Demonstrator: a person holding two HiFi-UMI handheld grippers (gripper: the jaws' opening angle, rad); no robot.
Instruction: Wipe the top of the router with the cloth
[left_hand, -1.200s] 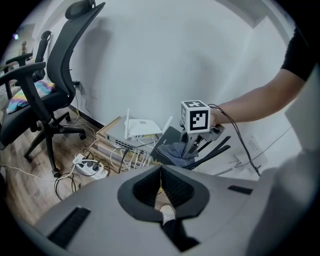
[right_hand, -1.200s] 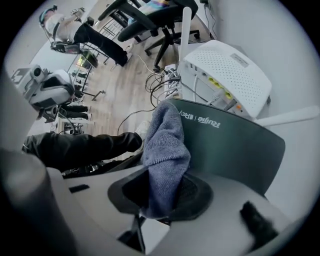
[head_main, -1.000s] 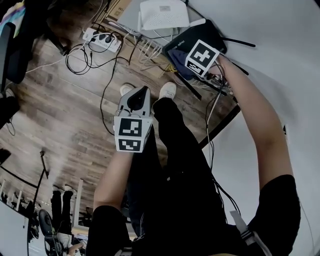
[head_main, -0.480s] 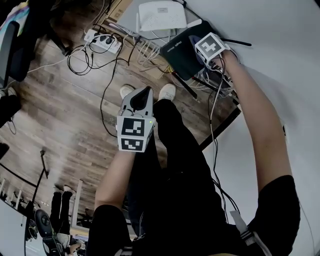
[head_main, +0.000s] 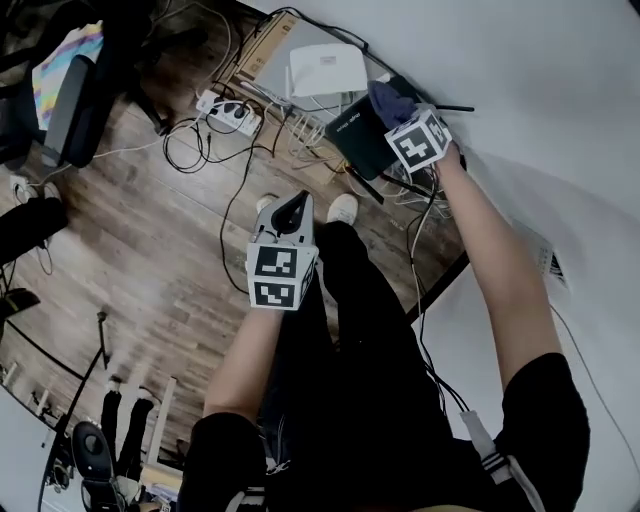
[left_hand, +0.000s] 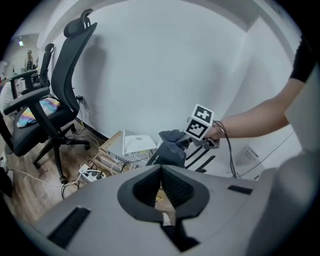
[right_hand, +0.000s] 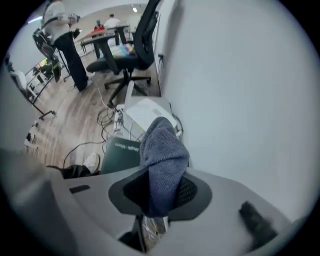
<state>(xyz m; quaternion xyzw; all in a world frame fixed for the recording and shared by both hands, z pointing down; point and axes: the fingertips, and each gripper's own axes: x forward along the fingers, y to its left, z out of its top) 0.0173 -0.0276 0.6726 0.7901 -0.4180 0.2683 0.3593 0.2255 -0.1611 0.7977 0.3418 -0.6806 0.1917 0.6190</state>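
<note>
The black router (head_main: 358, 138) lies flat on the floor by the white wall, among cables. My right gripper (head_main: 400, 120) is over its far, wall-side part, shut on a blue-grey cloth (head_main: 388, 101) that bulges out past the marker cube. In the right gripper view the cloth (right_hand: 163, 161) fills the jaws and hangs over the black router (right_hand: 122, 153). The left gripper (head_main: 291, 210) hangs in the air above the person's legs, shut and holding nothing. From the left gripper view, the left gripper (left_hand: 161, 172) faces the black router (left_hand: 168, 156) and the cloth (left_hand: 174, 138).
A white router (head_main: 326, 70) sits on a flat cardboard box just beyond the black one. A white power strip (head_main: 232, 114) and loose cables lie on the wood floor to the left. A black office chair (head_main: 78, 95) stands further left. The person's shoes (head_main: 343, 208) are near the router.
The right gripper has slid the cloth across the router's top toward the wall side, and the cloth now shows beyond the cube. The left gripper stays roughly where it was.
</note>
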